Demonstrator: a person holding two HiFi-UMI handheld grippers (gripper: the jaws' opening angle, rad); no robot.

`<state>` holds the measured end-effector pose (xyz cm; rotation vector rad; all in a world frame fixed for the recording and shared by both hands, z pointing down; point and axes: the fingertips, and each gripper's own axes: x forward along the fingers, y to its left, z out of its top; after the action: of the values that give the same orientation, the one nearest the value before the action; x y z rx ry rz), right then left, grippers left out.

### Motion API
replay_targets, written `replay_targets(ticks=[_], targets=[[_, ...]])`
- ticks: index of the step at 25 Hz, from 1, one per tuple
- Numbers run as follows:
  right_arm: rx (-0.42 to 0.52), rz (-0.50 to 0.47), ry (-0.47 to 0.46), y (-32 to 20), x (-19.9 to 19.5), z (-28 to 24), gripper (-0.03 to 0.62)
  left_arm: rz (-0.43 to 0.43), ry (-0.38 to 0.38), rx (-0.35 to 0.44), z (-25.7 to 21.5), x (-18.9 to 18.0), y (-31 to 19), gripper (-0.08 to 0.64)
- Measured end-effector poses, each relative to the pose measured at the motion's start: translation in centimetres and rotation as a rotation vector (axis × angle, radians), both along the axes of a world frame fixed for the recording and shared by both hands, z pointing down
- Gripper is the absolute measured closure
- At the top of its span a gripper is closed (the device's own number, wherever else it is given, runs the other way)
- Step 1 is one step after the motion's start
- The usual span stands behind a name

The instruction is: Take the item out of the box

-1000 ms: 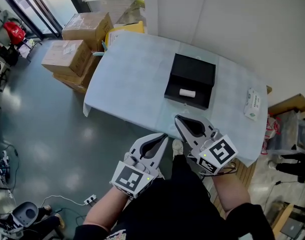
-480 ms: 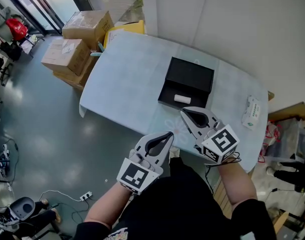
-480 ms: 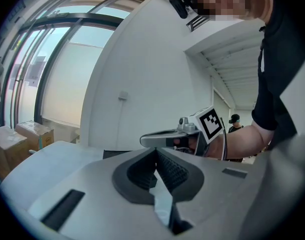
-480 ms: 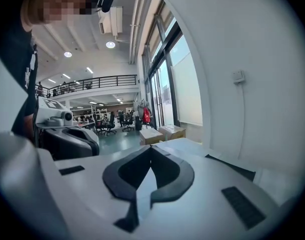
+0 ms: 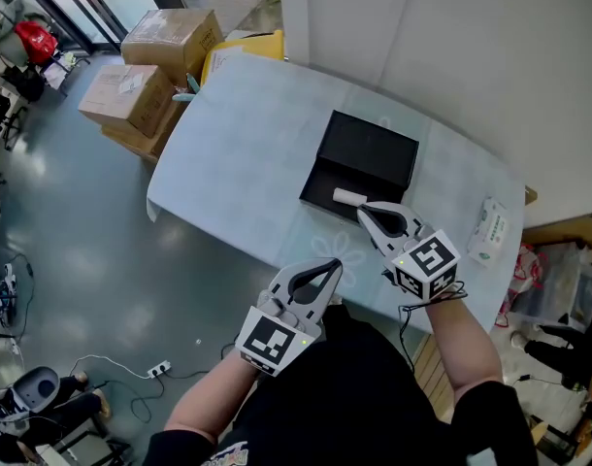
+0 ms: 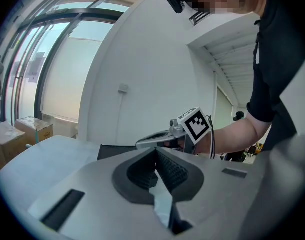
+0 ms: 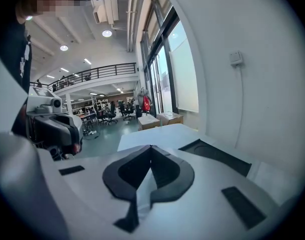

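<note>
One white roll (image 5: 349,197) lying in open black box (image 5: 370,151); left tongs (image 5: 332,263), right tongs (image 5: 363,209) closed, empty.

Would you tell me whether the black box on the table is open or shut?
Open: the box has its lid folded back, and the white item shows inside.

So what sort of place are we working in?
Probably an open-plan office or lab hall: stacked cardboard boxes on a polished grey floor, desks with office chairs under a railed mezzanine.
</note>
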<state>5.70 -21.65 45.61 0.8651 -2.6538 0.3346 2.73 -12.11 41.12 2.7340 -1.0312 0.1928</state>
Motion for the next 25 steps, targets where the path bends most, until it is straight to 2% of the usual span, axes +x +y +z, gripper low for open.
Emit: replay_targets(ticks=[5,10,14,20,25], targets=[[-0.055,-0.031,0.049,-1.7,0.8,3.1,0.583,-0.004,-0.009,-0.029,1.8,1.0,-1.0,0.552],[-0.114,-0.082,0.154,-3.4,1.2,7.0,0.58,-0.011,-0.022,-0.066,3.8,1.4,-2.0,0.552],[-0.168,-0.139,0.239,-4.2,1.1,9.9,0.541,-0.023,-0.023,-0.09,4.6,1.4,-2.8,0.552],[-0.18,-0.202,0.42,-5.5,1.2,14.0,0.483,-0.047,-0.02,-0.114,5.4,0.6,-3.8,0.551],[-0.131,-0.289,0.602,-6.0,1.6,17.3,0.453,-0.075,-0.013,-0.134,6.0,0.0,-4.3,0.552]])
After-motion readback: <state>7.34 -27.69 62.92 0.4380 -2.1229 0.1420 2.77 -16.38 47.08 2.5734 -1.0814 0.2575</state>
